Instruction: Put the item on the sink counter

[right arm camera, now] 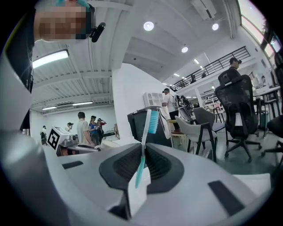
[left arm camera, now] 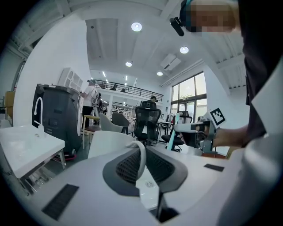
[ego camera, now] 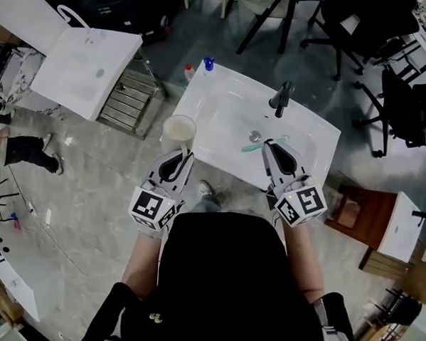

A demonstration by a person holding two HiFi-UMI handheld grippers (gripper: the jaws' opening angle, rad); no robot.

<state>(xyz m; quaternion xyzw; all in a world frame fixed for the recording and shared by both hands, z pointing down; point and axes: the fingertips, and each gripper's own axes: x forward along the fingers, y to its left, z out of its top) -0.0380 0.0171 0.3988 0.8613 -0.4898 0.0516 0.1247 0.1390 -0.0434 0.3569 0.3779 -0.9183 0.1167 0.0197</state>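
sink counter (ego camera: pixel 224 88): white, straight ahead of both grippers, near edge just under their tips; looks like the drop-off spot.
left gripper (ego camera: pixel 178 161): jaws pinched on the cup's thin loop handle, a narrow gap left only because the handle fills it. Roughly level, so the cup stays upright.
right gripper (ego camera: pixel 272 149): jaws clamped tight on the toothbrush's lower handle.
cup (ego camera: pixel 179 129): cream, hanging just past the left gripper's tips at the counter's near-left edge. Can't tell if it's touching down.
faucet (ego camera: pixel 281 98): dark, beyond the right gripper, well clear of it.
toothbrush (ego camera: pixel 263 143): teal and white, bristle end sticking out past the right jaws over the basin; held low so the head is free to lay down.
task status: likely carry-in, nothing released yet.
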